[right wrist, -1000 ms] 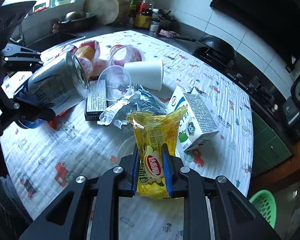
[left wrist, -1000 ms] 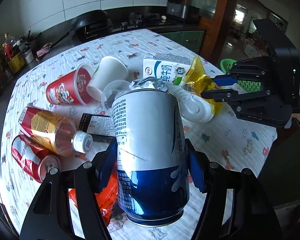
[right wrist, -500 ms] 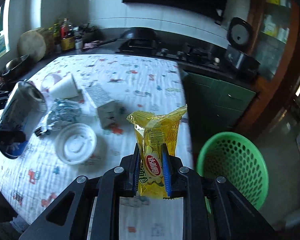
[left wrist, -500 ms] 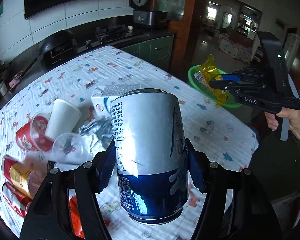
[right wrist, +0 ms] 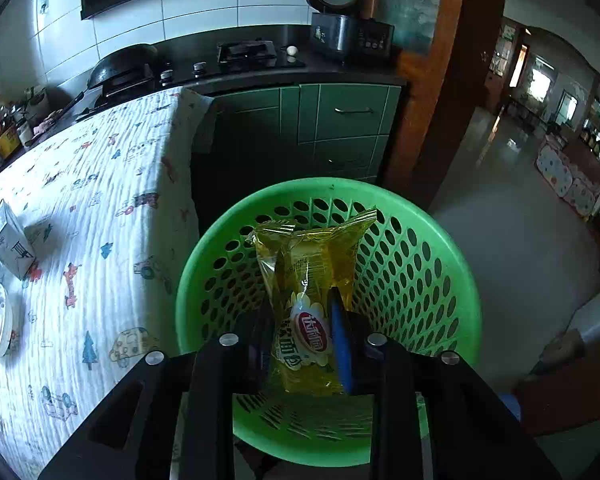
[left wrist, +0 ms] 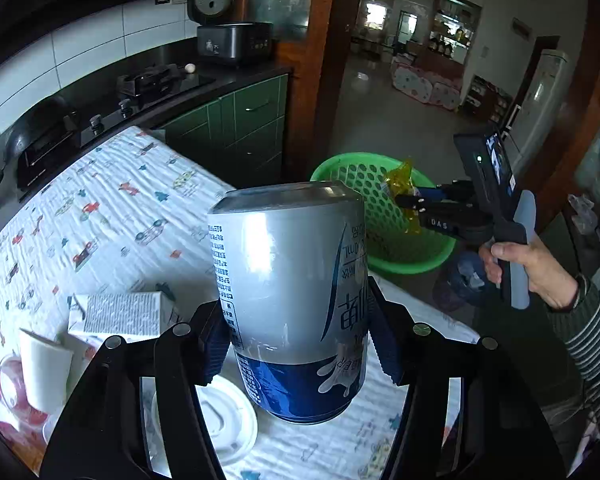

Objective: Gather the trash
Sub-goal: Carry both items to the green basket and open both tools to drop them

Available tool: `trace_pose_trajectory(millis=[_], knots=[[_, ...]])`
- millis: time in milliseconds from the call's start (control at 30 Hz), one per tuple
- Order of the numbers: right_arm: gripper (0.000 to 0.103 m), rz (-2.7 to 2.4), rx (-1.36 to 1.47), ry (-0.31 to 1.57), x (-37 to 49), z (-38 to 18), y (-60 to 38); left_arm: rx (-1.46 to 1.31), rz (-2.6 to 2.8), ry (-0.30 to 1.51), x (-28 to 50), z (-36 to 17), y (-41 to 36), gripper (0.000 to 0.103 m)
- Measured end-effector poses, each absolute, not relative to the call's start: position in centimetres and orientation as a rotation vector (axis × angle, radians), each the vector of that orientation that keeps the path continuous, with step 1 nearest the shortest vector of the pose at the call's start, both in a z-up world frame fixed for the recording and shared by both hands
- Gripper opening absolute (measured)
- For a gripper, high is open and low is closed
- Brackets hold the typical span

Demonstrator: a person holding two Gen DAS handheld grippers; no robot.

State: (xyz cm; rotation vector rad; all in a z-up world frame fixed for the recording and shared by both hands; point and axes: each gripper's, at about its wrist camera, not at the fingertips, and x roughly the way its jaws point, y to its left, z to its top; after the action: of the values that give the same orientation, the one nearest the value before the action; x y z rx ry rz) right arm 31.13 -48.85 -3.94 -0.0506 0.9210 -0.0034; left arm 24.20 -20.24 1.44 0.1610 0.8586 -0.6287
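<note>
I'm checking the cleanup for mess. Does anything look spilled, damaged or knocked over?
No spill shows. On the table, the milk carton lies on its side and a white paper cup is tipped over beside it, both uncollected litter. The can and yellow wrapper look undamaged; the wrapper is over the green basket.

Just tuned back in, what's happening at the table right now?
Trash is being cleared from the table into the green basket on the floor beside it. The right gripper holds a yellow snack wrapper over the basket; its jaws have just been opening, with the wrapper between them. The left gripper is clamped on a silver-and-blue can above the table edge. A carton, cups and a lid wait on the cloth.
</note>
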Motion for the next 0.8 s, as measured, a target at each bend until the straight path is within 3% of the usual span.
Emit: trace_pose_trajectory(millis=[100, 267, 800], knots=[[0.049, -0.029, -0.026, 0.913, 31.2, -4.7, -50.3, 0.175, -0.649, 0.869, 26.0, 1.3, -22.7, 0.06], [0.064, -0.039, 0.024, 0.891, 30.3, -5.0, -52.0, 0.185, -0.691, 0.882, 28.5, 0.8, -27.0, 0.06], [0.07, -0.058, 0.04, 0.81, 24.7, -4.0, -54.5, 0.223, -0.784, 1.027, 35.2, -4.4, -40.0, 0.06]])
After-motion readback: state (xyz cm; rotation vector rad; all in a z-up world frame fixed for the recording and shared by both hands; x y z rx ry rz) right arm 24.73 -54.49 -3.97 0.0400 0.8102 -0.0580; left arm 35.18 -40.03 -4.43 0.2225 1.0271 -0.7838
